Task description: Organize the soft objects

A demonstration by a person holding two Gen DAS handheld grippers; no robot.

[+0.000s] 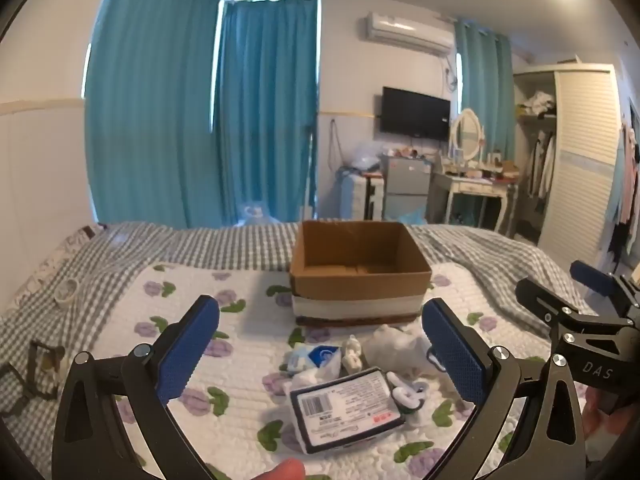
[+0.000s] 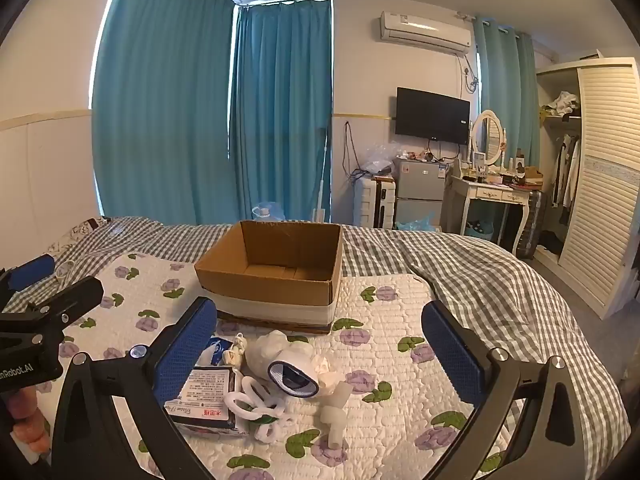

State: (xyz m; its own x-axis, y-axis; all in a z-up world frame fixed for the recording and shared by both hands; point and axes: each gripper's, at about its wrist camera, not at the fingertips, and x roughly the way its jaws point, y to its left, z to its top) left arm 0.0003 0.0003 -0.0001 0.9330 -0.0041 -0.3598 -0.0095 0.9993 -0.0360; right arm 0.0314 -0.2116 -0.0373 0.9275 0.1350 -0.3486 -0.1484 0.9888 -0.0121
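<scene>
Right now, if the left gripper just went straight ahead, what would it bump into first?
Probably the cardboard box. The left gripper, jaws open, points over the pile of soft things toward the box's front wall. Depth is hard to judge; tilted lower, it would hit the pile first.

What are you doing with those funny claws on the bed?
A person holds a claw in each hand. The left claw and right claw are both open, holding nothing, hanging above a little pile of soft things on the flowery quilt. The cardboard box just behind the pile looks empty.
</scene>
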